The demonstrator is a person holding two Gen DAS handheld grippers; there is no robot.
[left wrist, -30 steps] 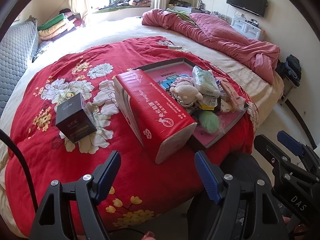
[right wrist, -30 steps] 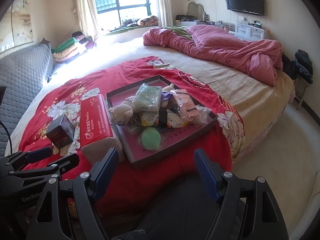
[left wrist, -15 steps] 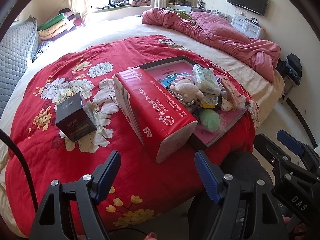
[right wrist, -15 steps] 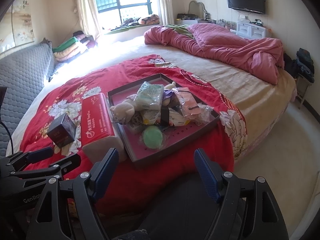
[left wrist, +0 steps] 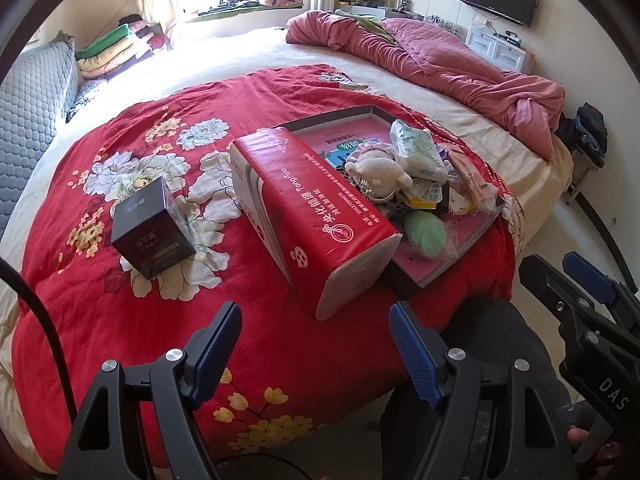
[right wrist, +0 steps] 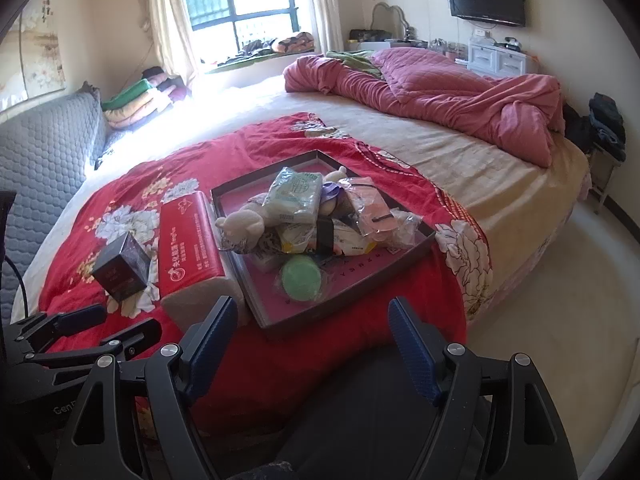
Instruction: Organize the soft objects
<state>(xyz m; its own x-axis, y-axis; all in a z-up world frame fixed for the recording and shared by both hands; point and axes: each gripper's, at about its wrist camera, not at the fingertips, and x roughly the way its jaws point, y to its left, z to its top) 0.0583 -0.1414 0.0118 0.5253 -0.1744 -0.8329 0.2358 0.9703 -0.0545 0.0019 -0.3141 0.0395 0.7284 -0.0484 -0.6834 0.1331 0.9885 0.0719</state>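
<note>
A shallow grey tray [right wrist: 236, 216] with a pink floor lies on the red floral blanket [left wrist: 120, 280] near the bed's front edge. Piled in it are a cream plush toy [right wrist: 244, 222], a pale green tissue pack [right wrist: 296, 196], a round green puff in plastic [right wrist: 301, 278] and several small packets. A long red tissue pack [left wrist: 316, 208] lies against the tray's left side. A black cube box [left wrist: 150, 228] stands further left. My left gripper [left wrist: 316, 350] hangs open short of the red pack. My right gripper [right wrist: 312, 342] hangs open before the tray. Both are empty.
A crumpled pink quilt [right wrist: 440, 92] covers the bed's far right. A grey padded headboard [right wrist: 44, 152] runs along the left, with folded bedding [right wrist: 136, 100] by the window. A stool with dark clothes [right wrist: 604, 128] stands at the right. A person's dark-clad lap [right wrist: 360, 420] is below the grippers.
</note>
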